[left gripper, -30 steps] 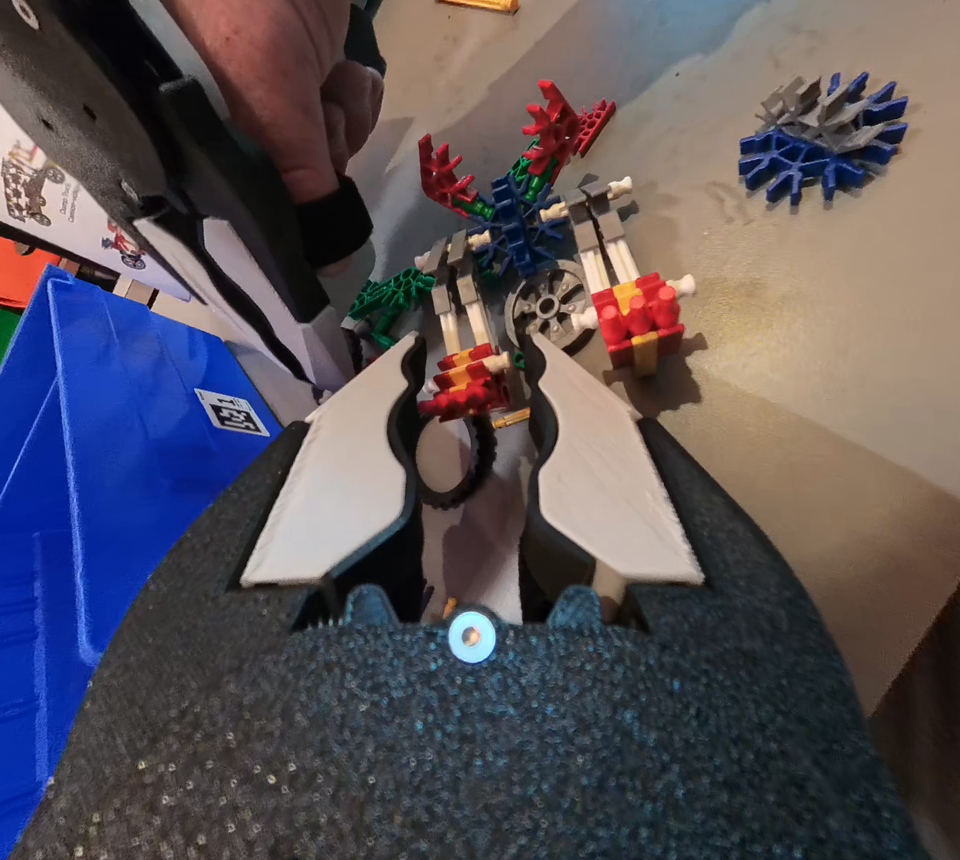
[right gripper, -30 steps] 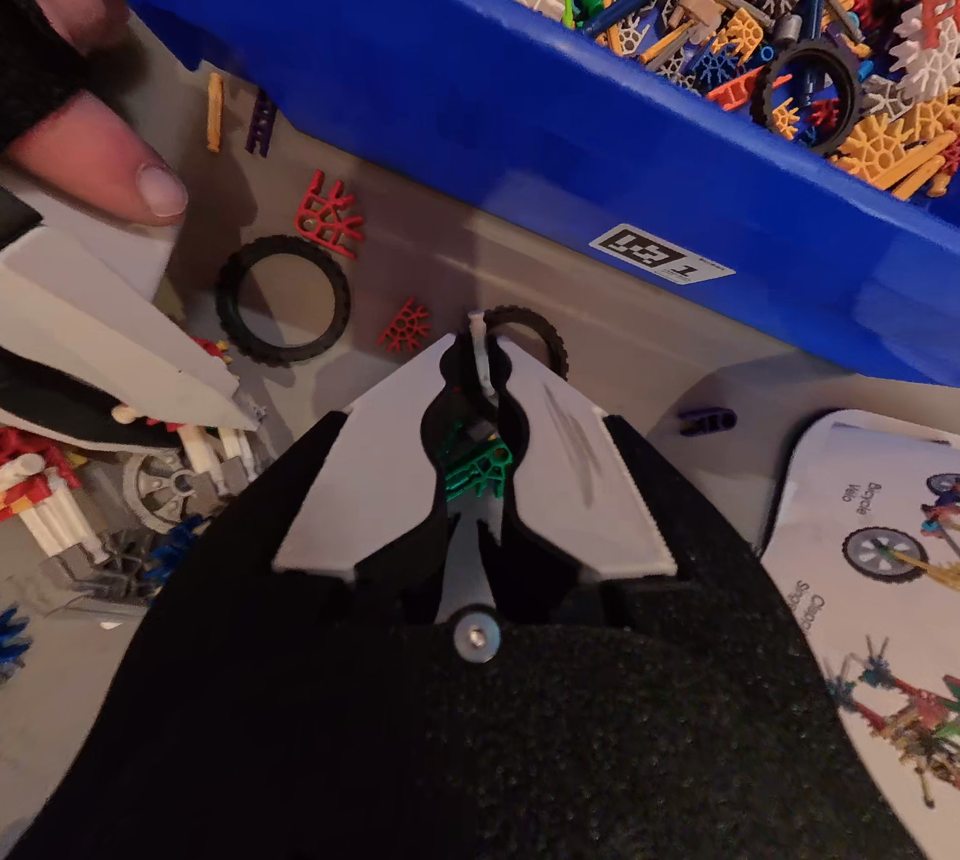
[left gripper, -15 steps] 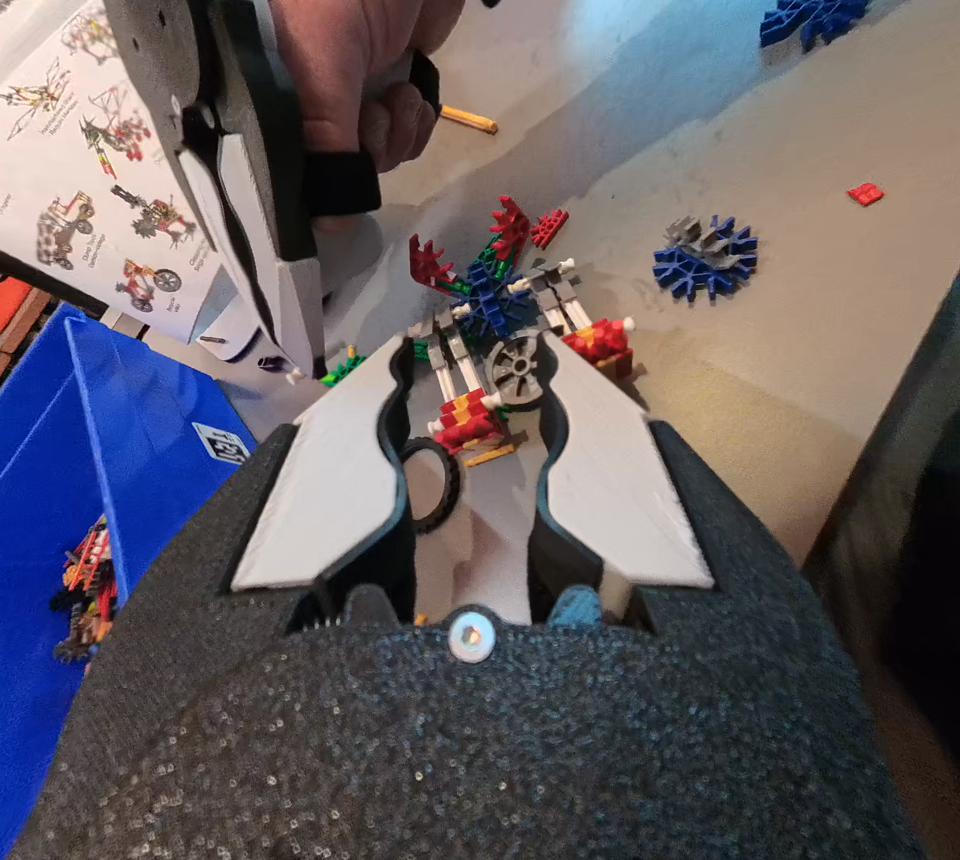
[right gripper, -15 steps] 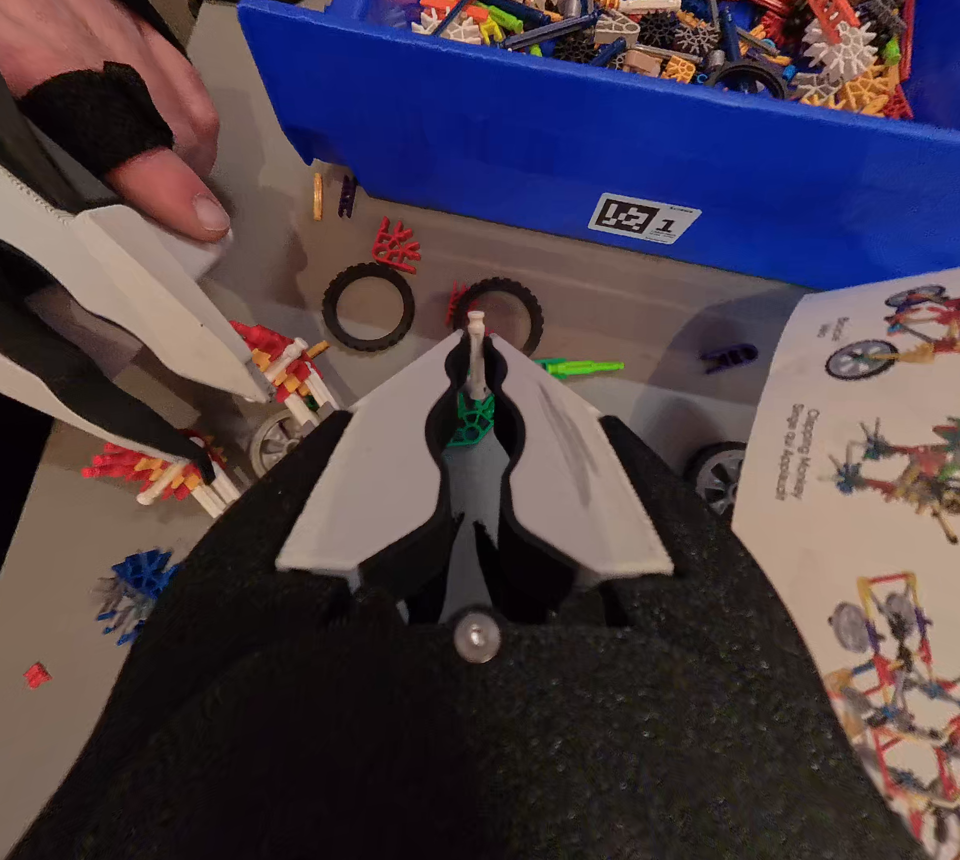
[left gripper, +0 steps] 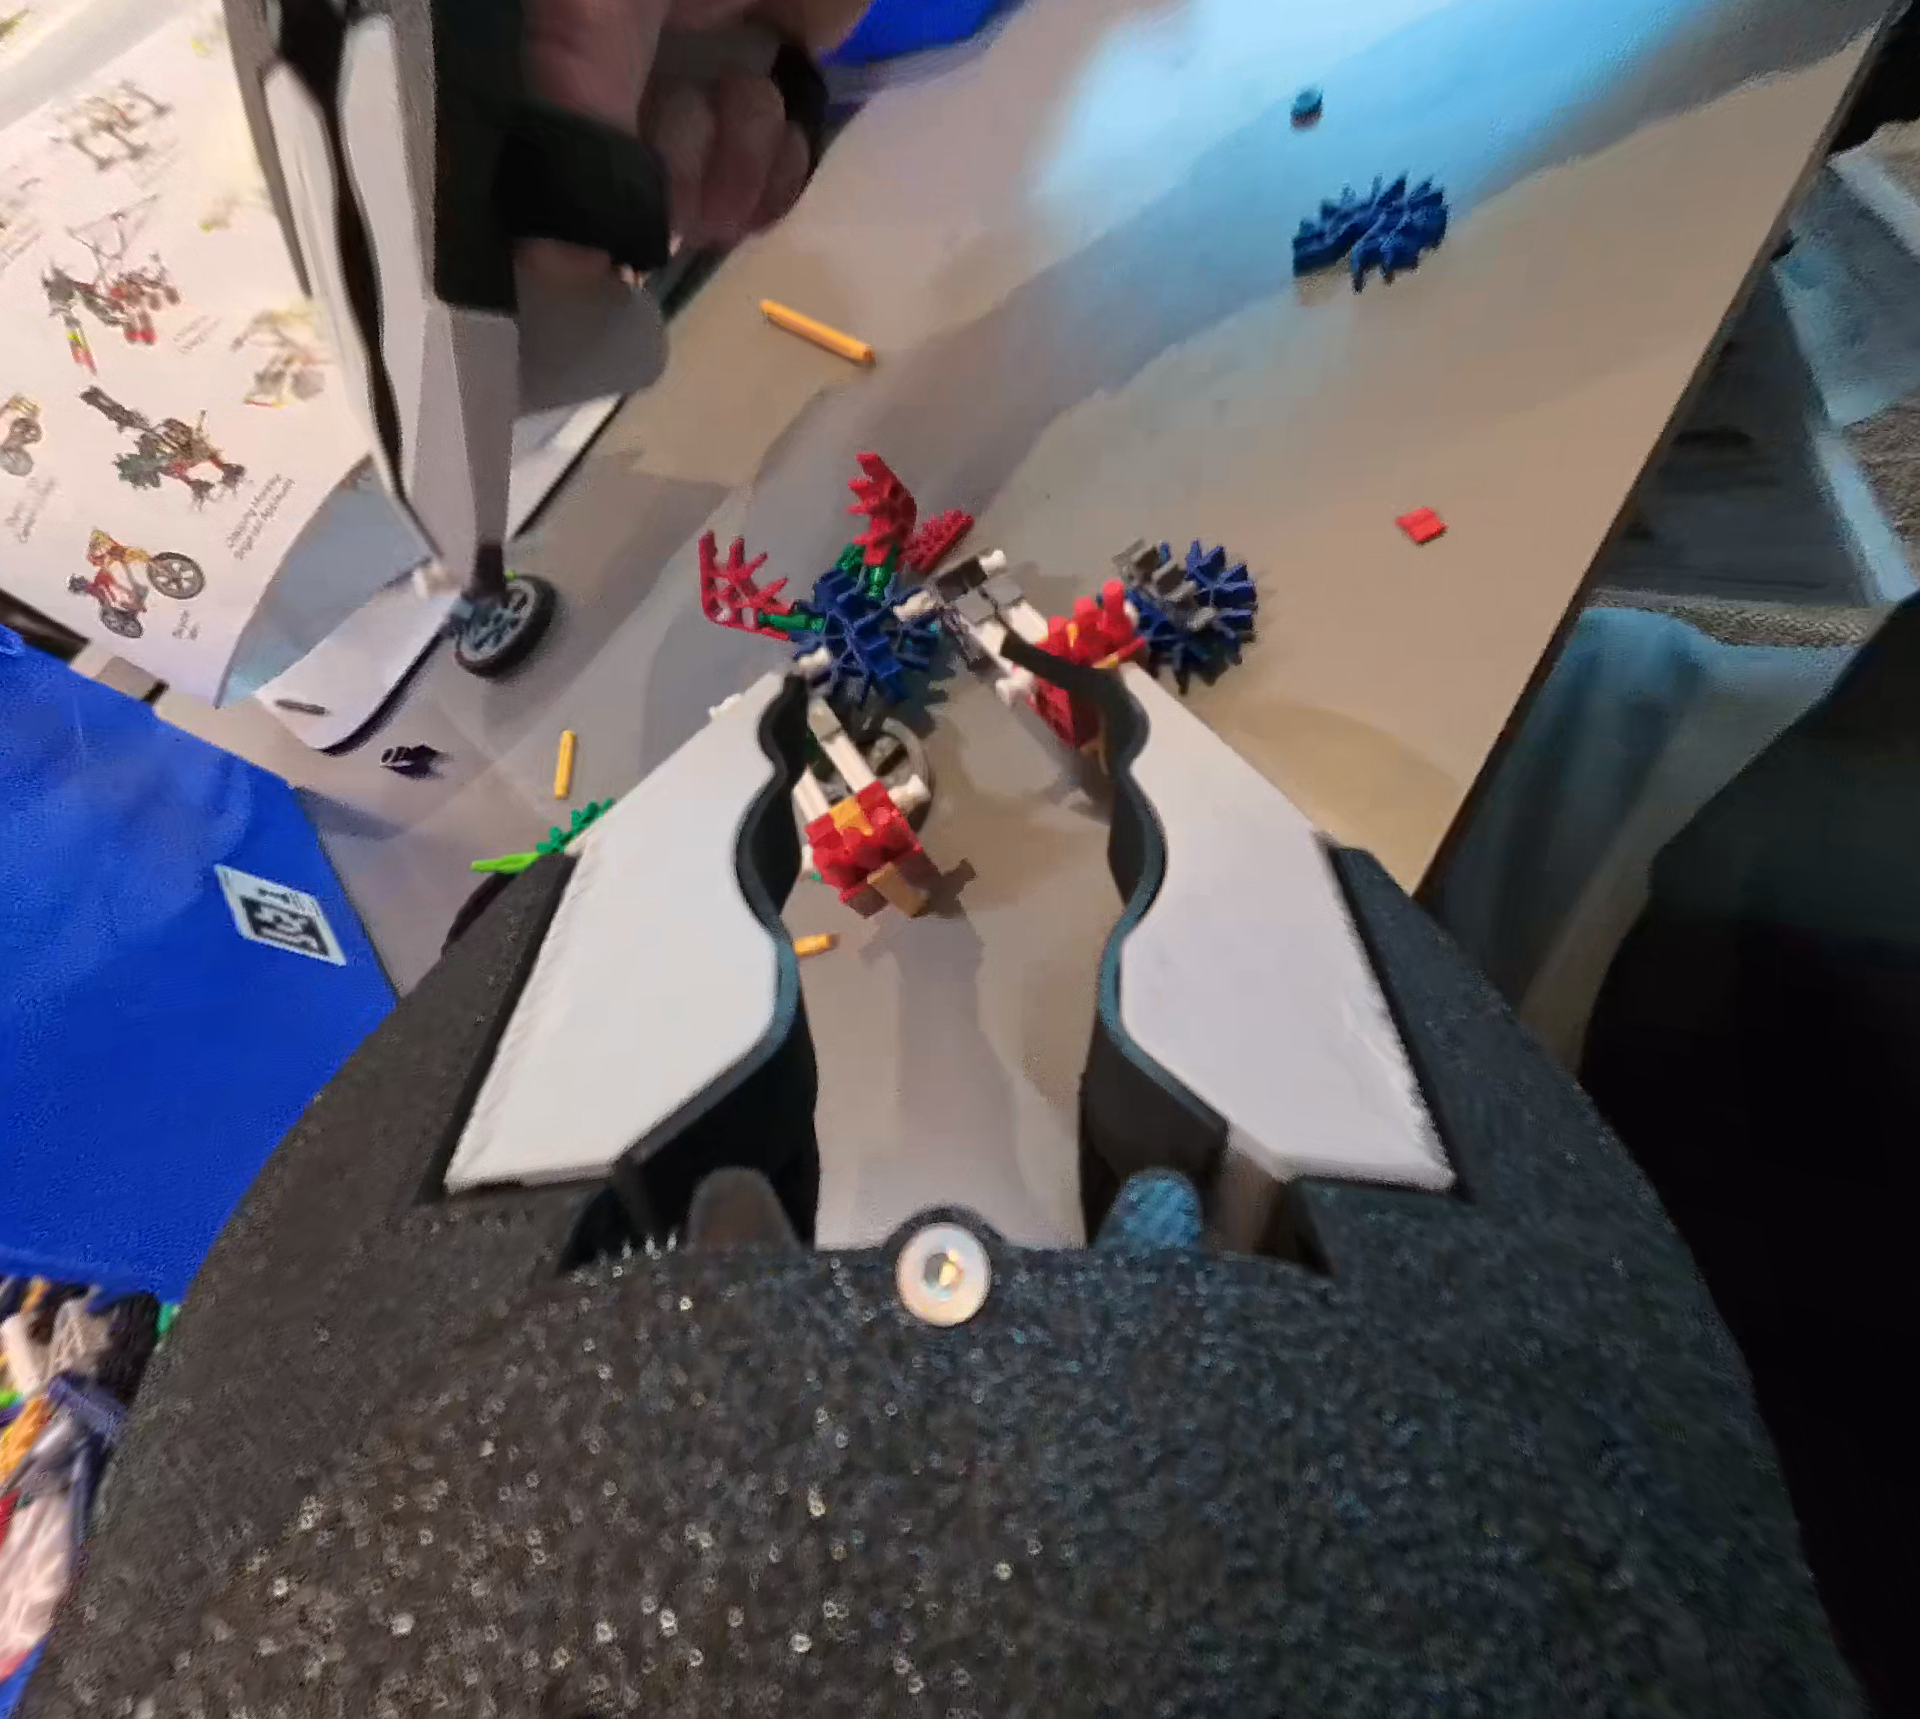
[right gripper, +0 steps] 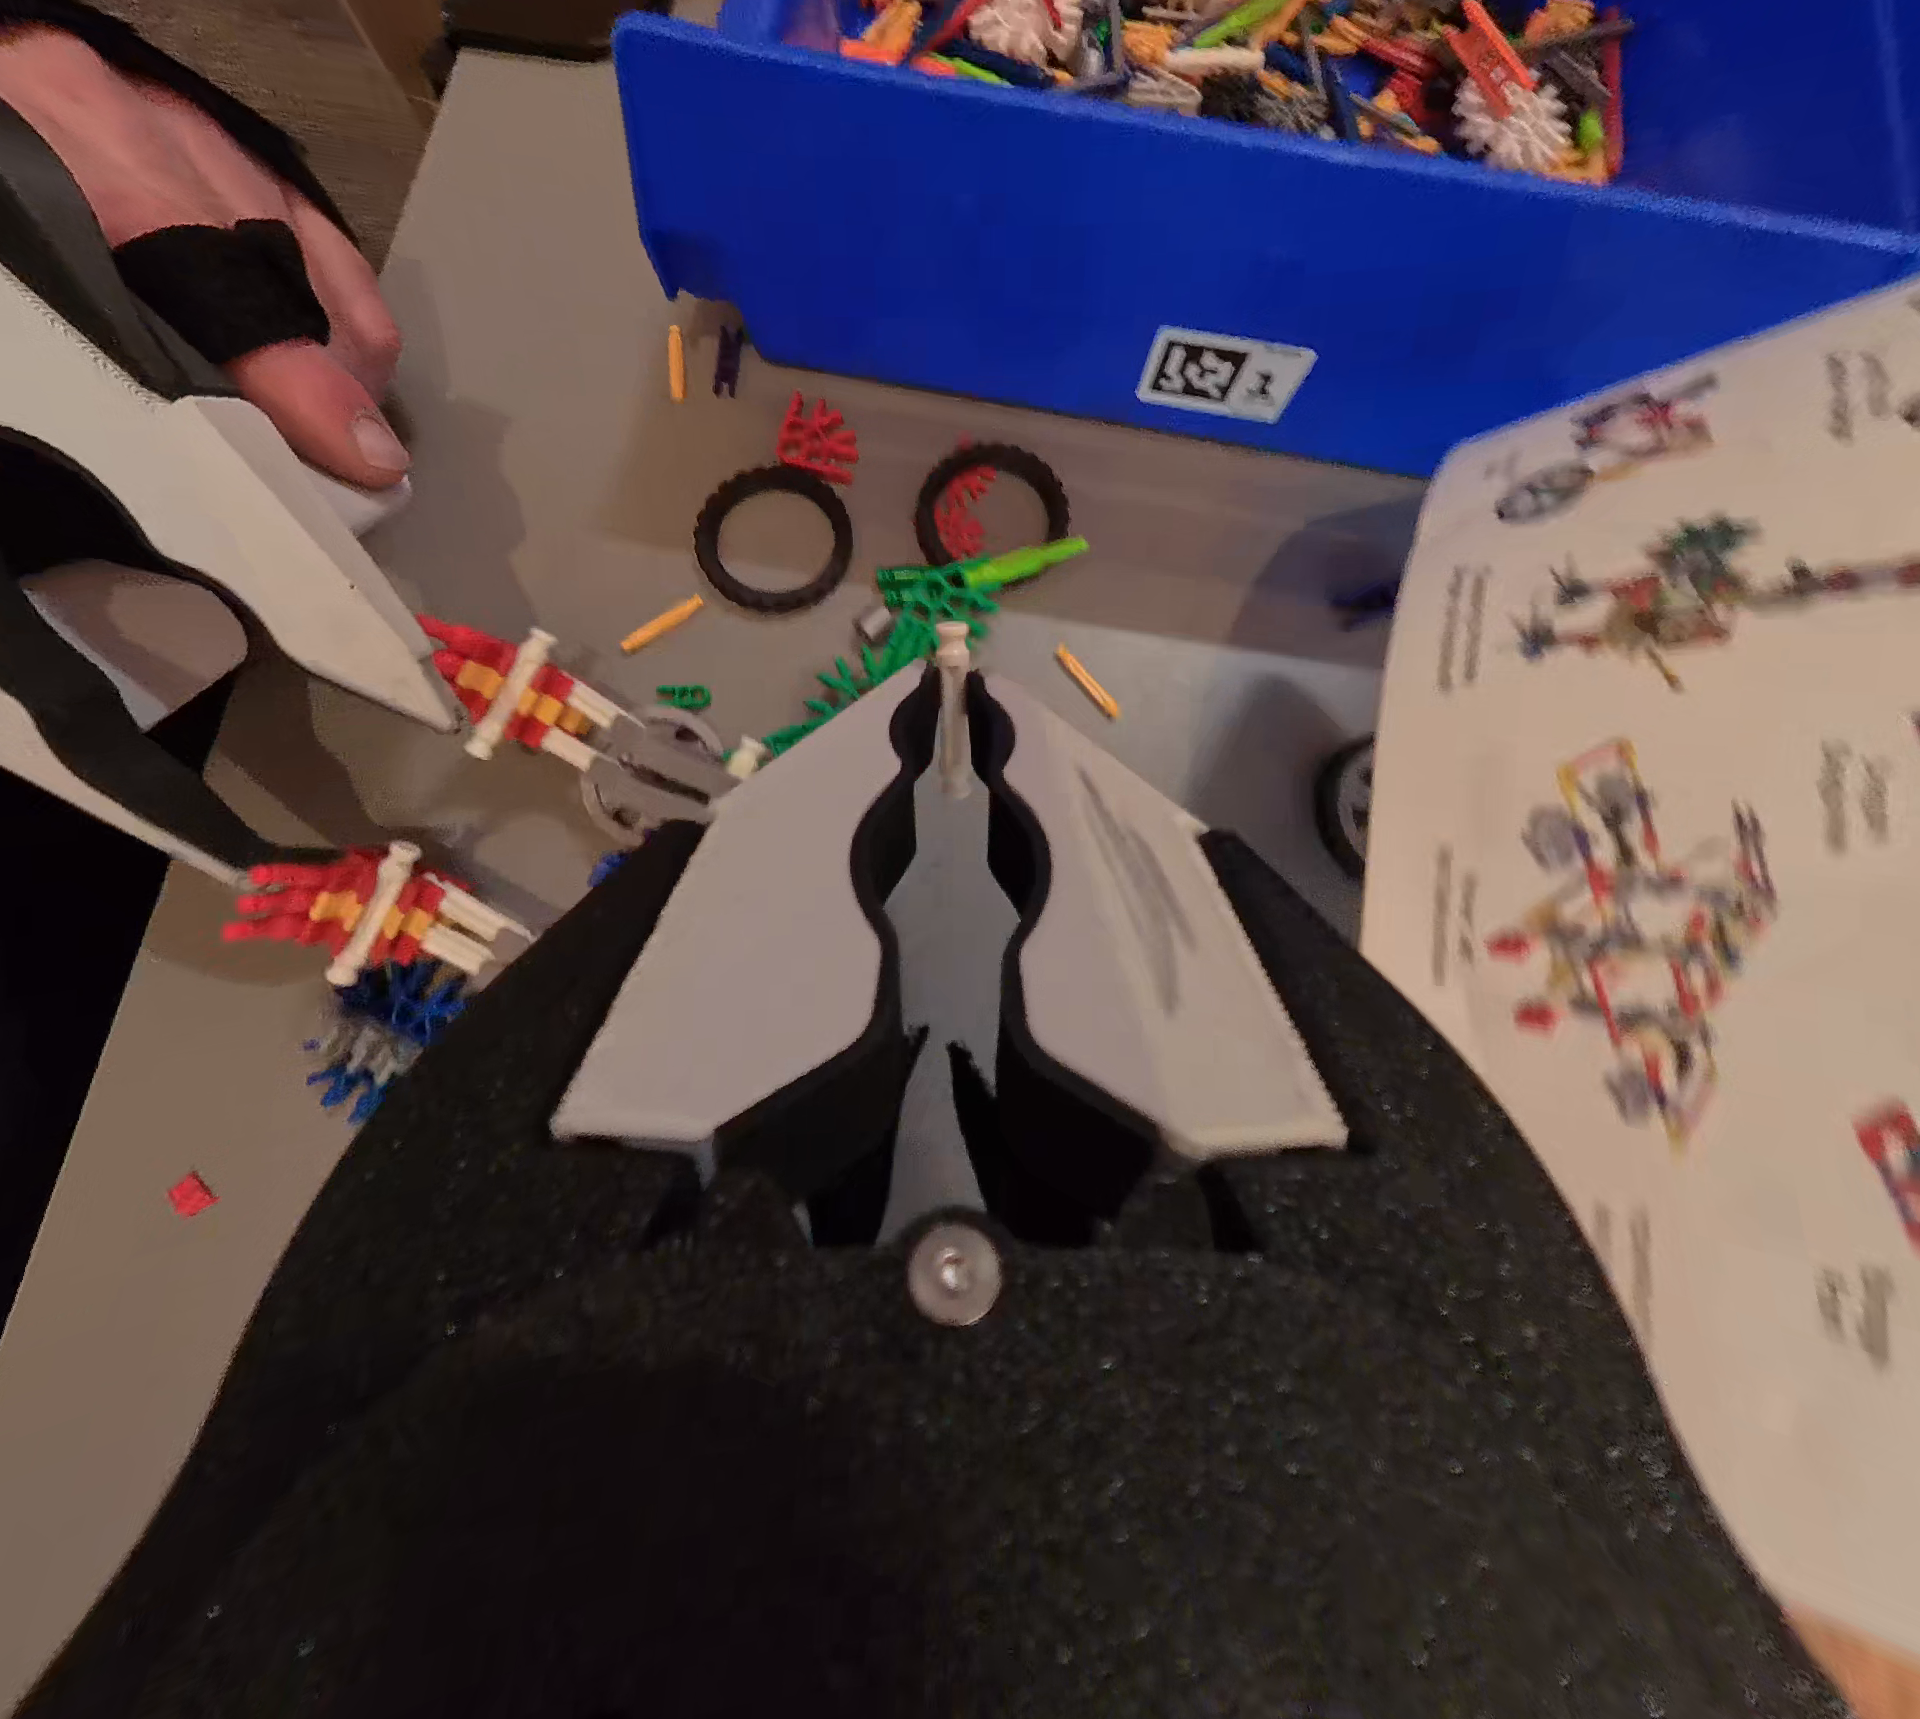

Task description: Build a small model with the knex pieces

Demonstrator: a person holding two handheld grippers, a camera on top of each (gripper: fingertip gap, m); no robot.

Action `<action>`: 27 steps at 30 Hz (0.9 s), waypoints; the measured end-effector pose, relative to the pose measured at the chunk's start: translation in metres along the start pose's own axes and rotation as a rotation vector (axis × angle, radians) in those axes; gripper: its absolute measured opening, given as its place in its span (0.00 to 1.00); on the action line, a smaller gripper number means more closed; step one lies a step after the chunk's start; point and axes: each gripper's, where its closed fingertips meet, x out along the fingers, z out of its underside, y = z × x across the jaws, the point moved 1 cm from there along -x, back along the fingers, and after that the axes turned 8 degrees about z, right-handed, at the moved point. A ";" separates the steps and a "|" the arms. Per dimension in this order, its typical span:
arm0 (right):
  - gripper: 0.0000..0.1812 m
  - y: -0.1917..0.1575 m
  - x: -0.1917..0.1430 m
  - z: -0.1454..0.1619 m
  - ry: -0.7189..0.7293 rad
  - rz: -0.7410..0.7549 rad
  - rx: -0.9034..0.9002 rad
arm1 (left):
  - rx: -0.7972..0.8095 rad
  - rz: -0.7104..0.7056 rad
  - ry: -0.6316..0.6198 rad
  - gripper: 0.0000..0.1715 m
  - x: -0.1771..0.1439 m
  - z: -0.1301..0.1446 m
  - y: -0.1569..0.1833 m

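Note:
A construction-toy model (left gripper: 862,630) of blue, red, green and white pieces with a grey wheel lies on the grey table (left gripper: 1299,443). My left gripper (left gripper: 951,703) is open, with its fingertips on either side of the model's two red-and-yellow clusters (left gripper: 862,848). In the right wrist view the left gripper (right gripper: 343,796) shows at the left, its tips touching those clusters (right gripper: 509,693). My right gripper (right gripper: 948,682) is shut on a thin white rod (right gripper: 951,713) that sticks out past the tips. In the left wrist view the right gripper (left gripper: 468,568) hangs above a small tyred wheel (left gripper: 504,620).
A blue bin (right gripper: 1143,246) full of loose pieces stands beyond. An instruction sheet (right gripper: 1662,838) lies at the right. Two black tyres (right gripper: 774,537), green pieces (right gripper: 935,589) and orange rods (right gripper: 662,623) lie between. Blue connectors (left gripper: 1371,225) lie near the table's right edge (left gripper: 1621,474).
Both grippers have pulled up and back. My left jaws have opened wider around the model. The green connector seen on the white rod earlier no longer shows between my right jaws.

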 end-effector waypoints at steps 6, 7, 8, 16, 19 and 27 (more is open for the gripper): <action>0.03 0.000 -0.028 0.042 -0.033 0.021 0.086 | 0.012 -0.022 0.026 0.32 0.011 -0.008 0.009; 0.03 -0.002 -0.028 0.049 -0.050 0.017 0.095 | 0.012 -0.023 0.040 0.32 0.010 -0.011 0.011; 0.03 -0.006 -0.028 0.057 -0.077 0.014 0.091 | 0.022 -0.034 0.058 0.32 0.009 -0.016 0.012; 0.03 -0.032 -0.023 0.082 -0.200 -0.052 0.001 | -0.011 -0.149 -0.032 0.32 0.007 -0.001 -0.001; 0.03 -0.036 -0.024 0.086 -0.218 -0.085 -0.015 | -0.007 -0.200 -0.107 0.26 0.009 0.015 -0.017; 0.03 -0.057 -0.031 0.095 -0.276 -0.180 -0.070 | -0.005 -0.178 -0.174 0.17 0.021 0.026 -0.041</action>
